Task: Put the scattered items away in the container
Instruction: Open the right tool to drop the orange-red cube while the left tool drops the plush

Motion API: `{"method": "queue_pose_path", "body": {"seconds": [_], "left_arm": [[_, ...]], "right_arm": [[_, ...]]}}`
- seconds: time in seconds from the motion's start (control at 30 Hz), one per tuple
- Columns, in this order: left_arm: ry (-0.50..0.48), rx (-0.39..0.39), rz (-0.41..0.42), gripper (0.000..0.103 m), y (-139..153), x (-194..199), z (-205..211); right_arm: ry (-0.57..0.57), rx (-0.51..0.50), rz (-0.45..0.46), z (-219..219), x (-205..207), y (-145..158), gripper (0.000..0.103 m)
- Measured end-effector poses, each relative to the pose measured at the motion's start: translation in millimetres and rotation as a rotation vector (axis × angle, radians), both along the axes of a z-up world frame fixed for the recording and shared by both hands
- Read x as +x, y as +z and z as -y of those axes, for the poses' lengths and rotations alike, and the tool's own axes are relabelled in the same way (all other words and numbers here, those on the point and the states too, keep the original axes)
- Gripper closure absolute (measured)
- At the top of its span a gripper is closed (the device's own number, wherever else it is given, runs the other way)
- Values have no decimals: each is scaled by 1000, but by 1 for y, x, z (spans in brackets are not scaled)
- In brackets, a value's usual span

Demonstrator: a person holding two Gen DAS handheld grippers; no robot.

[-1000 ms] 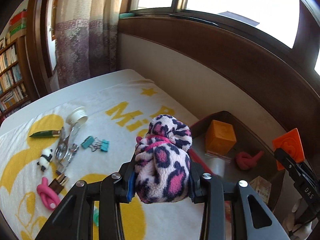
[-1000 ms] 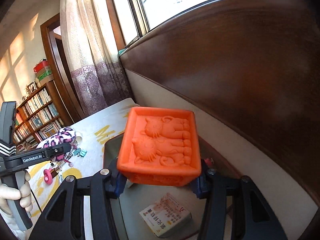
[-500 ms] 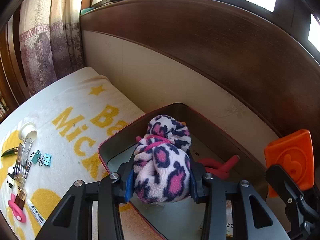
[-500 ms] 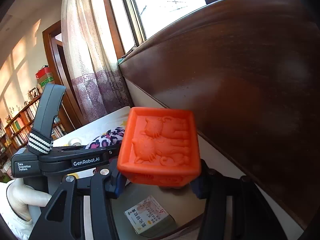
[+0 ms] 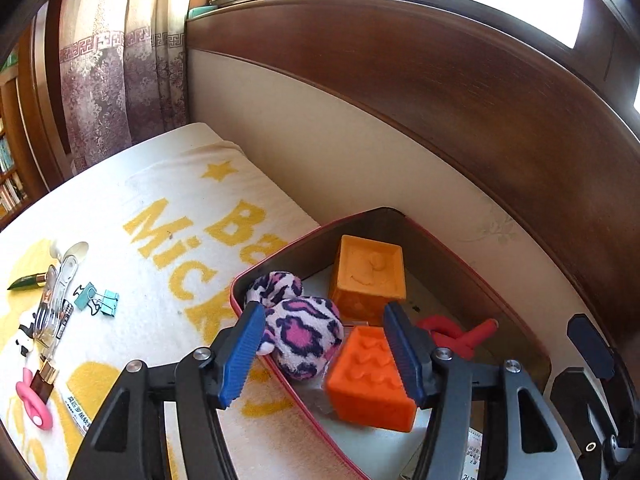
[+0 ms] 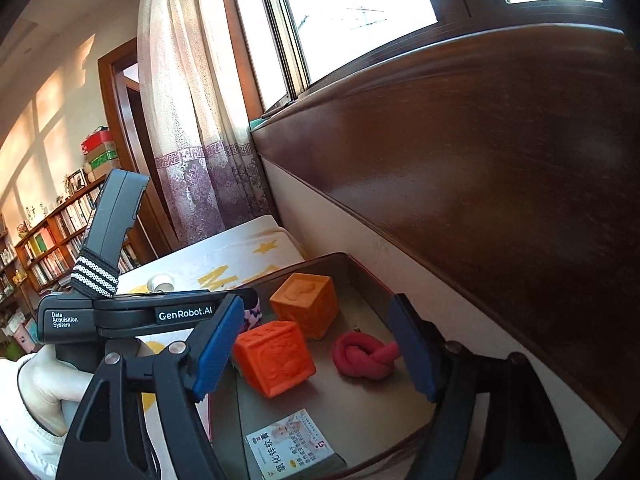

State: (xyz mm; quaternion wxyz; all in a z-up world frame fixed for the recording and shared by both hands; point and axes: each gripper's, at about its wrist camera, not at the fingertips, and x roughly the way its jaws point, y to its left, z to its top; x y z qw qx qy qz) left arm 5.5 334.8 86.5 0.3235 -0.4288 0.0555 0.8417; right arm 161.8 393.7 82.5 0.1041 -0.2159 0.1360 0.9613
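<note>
The dark tray with a red rim [image 5: 452, 240] [image 6: 360, 264] sits on the bed by the wall. In it lie a pink leopard plush [image 5: 296, 320], a bright orange cube [image 5: 368, 384] [image 6: 274, 356], a paler orange cube [image 5: 368, 280] [image 6: 306, 304], a red knotted rope [image 5: 456, 330] [image 6: 366, 356] and a small printed box [image 6: 294, 448]. My left gripper [image 5: 324, 356] is open and empty above the plush and the bright cube. My right gripper [image 6: 316, 352] is open and empty above the tray.
On the yellow-and-white blanket [image 5: 160, 220] to the left lie teal binder clips [image 5: 98, 298], a metal clip [image 5: 56, 300], a green lipstick [image 5: 26, 282], a panda figure [image 5: 24, 338], a pink item [image 5: 34, 404] and a white cap [image 5: 78, 250]. A wooden headboard [image 5: 460, 100] stands behind.
Both grippers opened. The plush dropped from the left one and the orange cube from the right one; both now lie in the tray.
</note>
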Motion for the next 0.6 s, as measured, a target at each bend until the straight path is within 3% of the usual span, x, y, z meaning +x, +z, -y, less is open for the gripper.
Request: {"method": "queue_pose_path", "body": {"seconds": [0.6], "left_arm": [[70,-12,34,40,-12,-8,31]], "right_arm": [[21,-24,37,9,-15,-10,22]]}}
